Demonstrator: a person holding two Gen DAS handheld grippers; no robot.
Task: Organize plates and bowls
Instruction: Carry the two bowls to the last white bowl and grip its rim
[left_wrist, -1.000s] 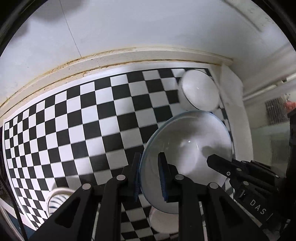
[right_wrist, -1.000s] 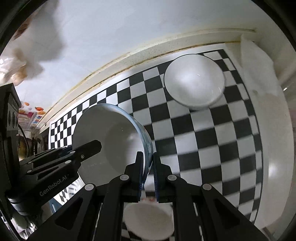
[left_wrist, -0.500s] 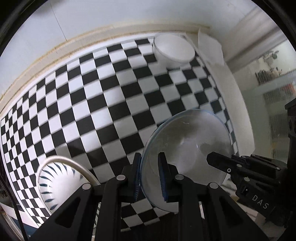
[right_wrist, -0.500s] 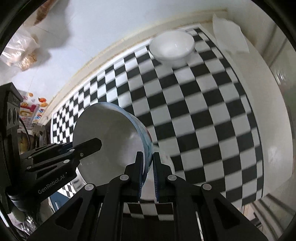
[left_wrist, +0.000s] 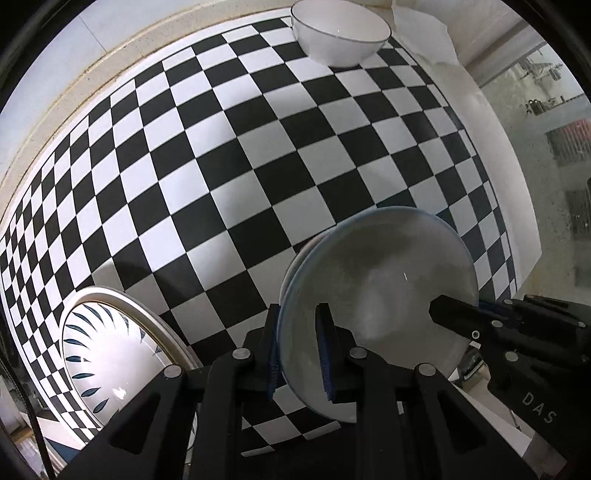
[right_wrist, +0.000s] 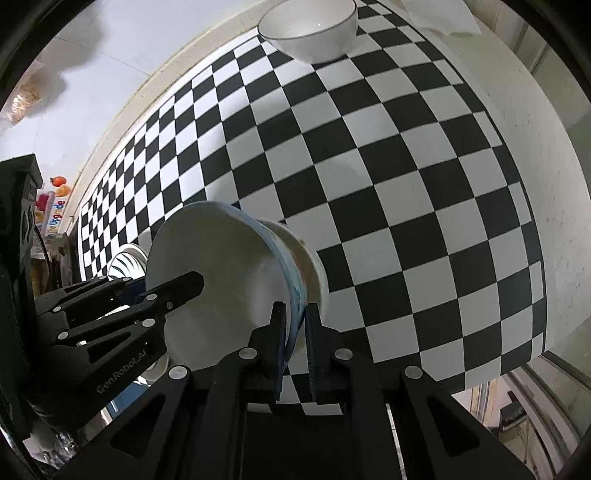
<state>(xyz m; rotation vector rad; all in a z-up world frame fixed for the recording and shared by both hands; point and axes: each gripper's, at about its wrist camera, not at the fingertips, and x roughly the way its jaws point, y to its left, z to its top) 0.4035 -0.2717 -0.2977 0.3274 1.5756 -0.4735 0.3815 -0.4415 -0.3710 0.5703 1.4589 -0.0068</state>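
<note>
Left wrist view.
- Left tool (left_wrist: 300, 349): clenched on the near rim of the blue-rimmed bowl (left_wrist: 380, 295), one finger inside, one outside.
- Blue-rimmed bowl: tipped on edge, open side toward the right, held above the checkered surface (left_wrist: 236, 166) near its front edge; it appears to be clear of the surface, though contact at its far side cannot be ruled out.
- Right tool (left_wrist: 458, 317): enters from the right, one finger across the bowl's inside at the opposite rim.
- Patterned plate (left_wrist: 110, 354): white with dark leaf marks, lying at the front left corner of the surface, well apart from the bowl.
- White bowl (left_wrist: 340, 33): upright at the far edge, alone, nothing stacked in it.
- Folded white cloth (left_wrist: 424, 33): just beside the white bowl, far right.

Right wrist view.
- Right tool (right_wrist: 295, 345): clenched on the blue-rimmed bowl's (right_wrist: 221, 280) rim, wall between the two fingers.
- Left tool (right_wrist: 184, 286): grasping the same bowl from the left side.
- White bowl (right_wrist: 308, 31): upright at the far edge.
- Patterned plate (right_wrist: 125, 260): partly seen behind the held bowl, at left.

Progress, as judged: early to middle. One bowl is in transit between both tools and not yet set down. The white bowl and patterned plate lie apart, ungrouped. Left to do, likely: nest the held bowl with the white bowl, then place the plate.
</note>
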